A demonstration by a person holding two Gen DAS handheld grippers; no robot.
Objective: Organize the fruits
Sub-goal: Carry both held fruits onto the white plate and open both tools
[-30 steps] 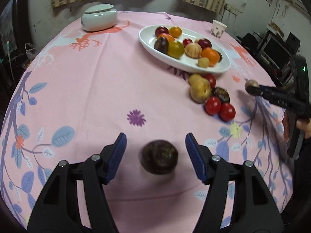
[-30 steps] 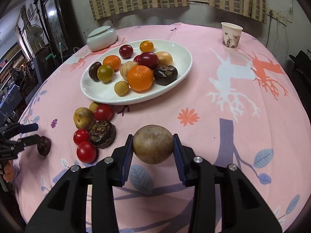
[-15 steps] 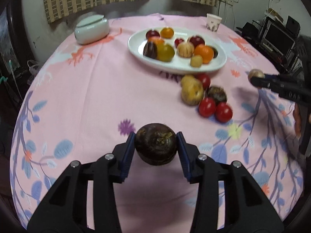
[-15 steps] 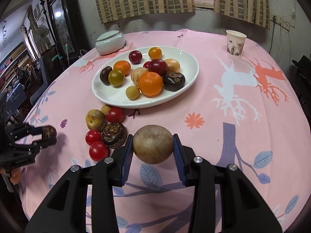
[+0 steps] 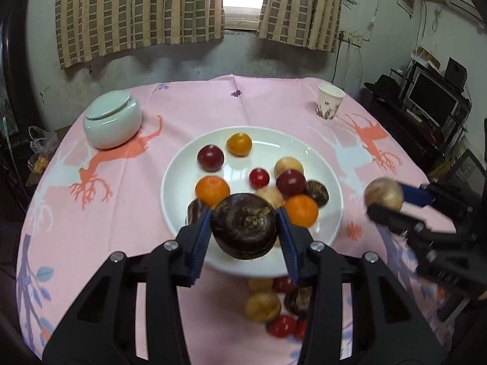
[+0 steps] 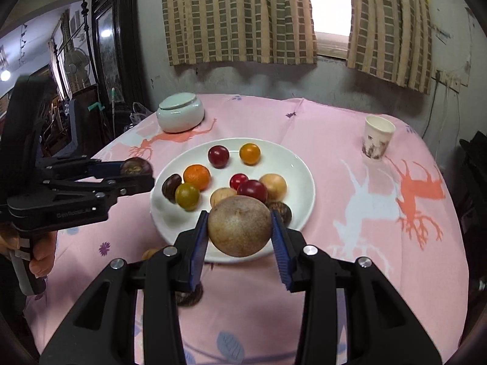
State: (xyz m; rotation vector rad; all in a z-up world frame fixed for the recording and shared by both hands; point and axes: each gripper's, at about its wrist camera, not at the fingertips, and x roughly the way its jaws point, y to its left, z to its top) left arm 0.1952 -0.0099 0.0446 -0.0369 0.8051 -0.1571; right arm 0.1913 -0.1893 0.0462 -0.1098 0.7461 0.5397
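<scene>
A round bench under a pink printed cloth [image 5: 127,213] carries a white oval ceramic plate [image 5: 182,167] of mixed fruit. Above its near rim, left tongs [image 5: 244,231] grip a dark purple wrinkled fruit [image 5: 243,226]; right tongs [image 6: 240,231] grip a round brown fruit [image 6: 239,226].

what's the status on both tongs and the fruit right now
Left tongs shut on dark fruit. Right tongs shut on tan fruit. Both above white plate; plate crowded, loose fruit on the cloth.
</scene>
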